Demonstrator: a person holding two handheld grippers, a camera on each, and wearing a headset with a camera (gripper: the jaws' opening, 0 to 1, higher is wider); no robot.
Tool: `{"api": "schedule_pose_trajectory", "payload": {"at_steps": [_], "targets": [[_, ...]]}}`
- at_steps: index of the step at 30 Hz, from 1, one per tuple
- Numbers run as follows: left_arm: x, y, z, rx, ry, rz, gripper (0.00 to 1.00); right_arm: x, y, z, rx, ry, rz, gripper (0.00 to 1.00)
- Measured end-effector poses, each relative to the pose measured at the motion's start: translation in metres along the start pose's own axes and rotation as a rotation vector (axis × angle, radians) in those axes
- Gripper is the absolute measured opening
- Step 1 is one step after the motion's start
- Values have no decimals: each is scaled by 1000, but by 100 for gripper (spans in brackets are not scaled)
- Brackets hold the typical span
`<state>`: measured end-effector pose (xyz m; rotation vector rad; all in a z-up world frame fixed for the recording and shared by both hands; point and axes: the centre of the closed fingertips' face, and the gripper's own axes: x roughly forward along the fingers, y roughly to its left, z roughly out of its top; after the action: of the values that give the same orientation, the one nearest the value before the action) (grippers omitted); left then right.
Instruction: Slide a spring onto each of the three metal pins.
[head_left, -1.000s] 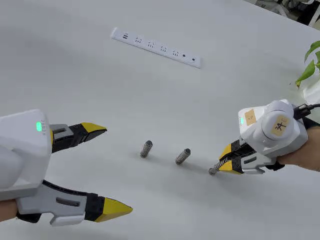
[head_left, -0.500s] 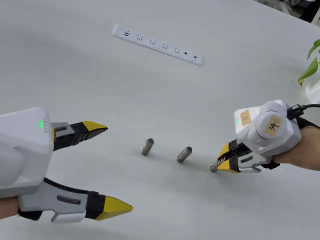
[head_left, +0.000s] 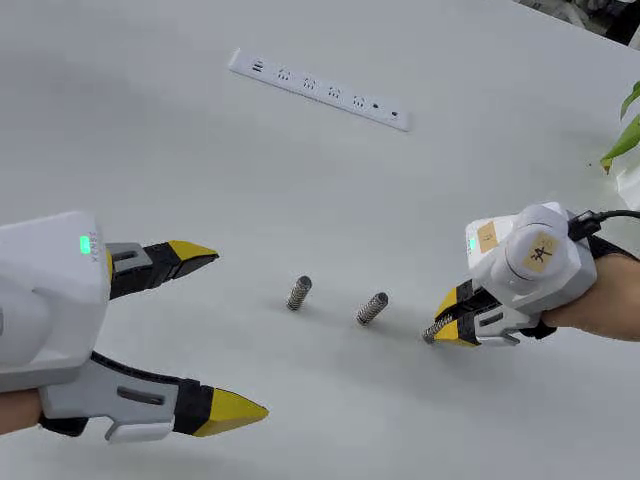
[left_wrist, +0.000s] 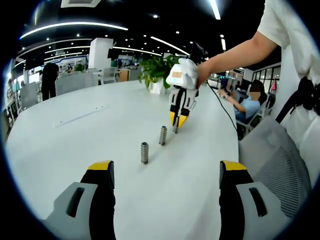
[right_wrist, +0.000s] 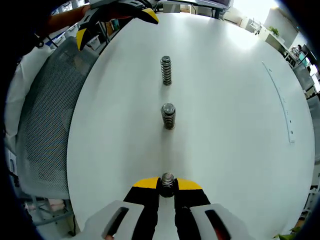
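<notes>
The white table (head_left: 300, 170) has a long power strip (head_left: 320, 91) at its far side, well apart from the work. The left gripper (head_left: 240, 333) hovers over the near side with its jaws spread wide and nothing between them. The right gripper (head_left: 446, 320) is down at the table top, its jaws pinching the held spring (head_left: 434, 329) at the right end of a short row. The middle spring (head_left: 372, 308) and the end spring (head_left: 299, 292) stand upright to its left, apart from each other. This looks like the last spring being seated. It would go best with a light pinch that does not squash the coils, the spring in line with its pin and pushed straight down. The jaws should then open slowly and draw back without brushing the middle spring. Count: three springs, two grippers, one power strip. The pins are hidden inside the coils, so I cannot count them.
</notes>
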<state>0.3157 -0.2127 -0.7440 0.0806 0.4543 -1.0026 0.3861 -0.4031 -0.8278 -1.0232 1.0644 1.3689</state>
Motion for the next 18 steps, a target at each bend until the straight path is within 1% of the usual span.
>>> {"api": "schedule_pose_trajectory", "payload": {"at_steps": [18], "targets": [[-1,0,0,0,0,3,85,2,1,2,9,-4,11,8]]}}
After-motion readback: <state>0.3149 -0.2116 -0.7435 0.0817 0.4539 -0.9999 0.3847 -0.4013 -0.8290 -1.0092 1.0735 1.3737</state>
